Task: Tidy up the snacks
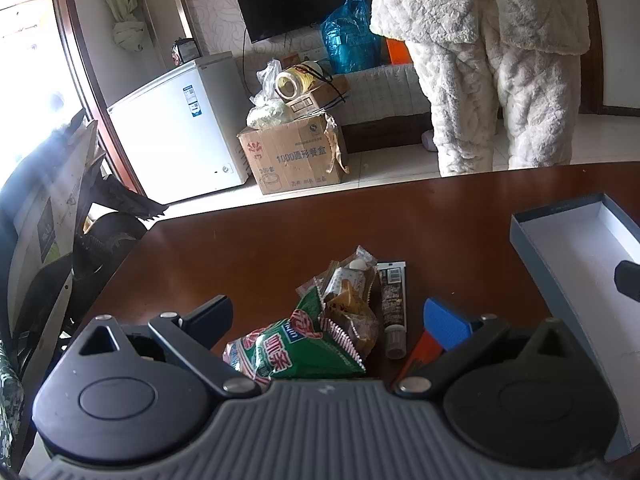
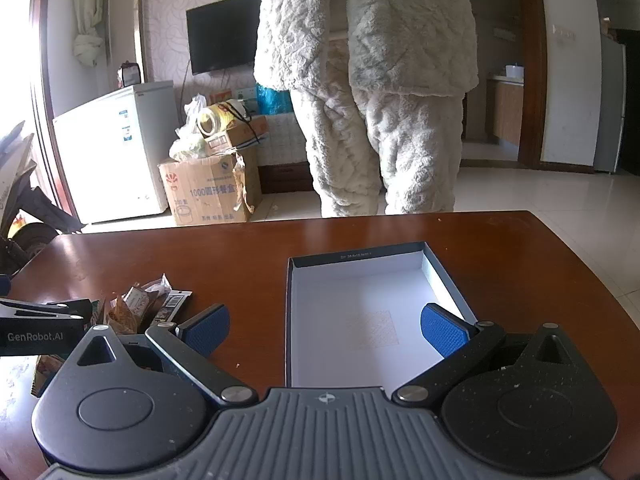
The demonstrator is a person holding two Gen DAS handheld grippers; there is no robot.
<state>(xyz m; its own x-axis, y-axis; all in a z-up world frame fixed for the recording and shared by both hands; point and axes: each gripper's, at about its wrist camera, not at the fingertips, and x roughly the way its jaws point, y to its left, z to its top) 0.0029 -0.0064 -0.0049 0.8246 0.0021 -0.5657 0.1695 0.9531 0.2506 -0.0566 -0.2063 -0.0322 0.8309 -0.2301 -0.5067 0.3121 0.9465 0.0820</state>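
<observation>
Your left gripper hangs wide open over the snack pile on the wooden table, holding nothing: the green packet, brown wrapped snacks and dark stick sachet all lie loose. To their right, the shallow box is bare. Your right gripper spreads wide above it, holding nothing. You've sorted nothing yet; every snack remains to move.

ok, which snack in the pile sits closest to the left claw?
The green packet, lying right between the open left claw fingers. The brown wrapped snacks and the narrow dark stick pack lie farther out.
</observation>
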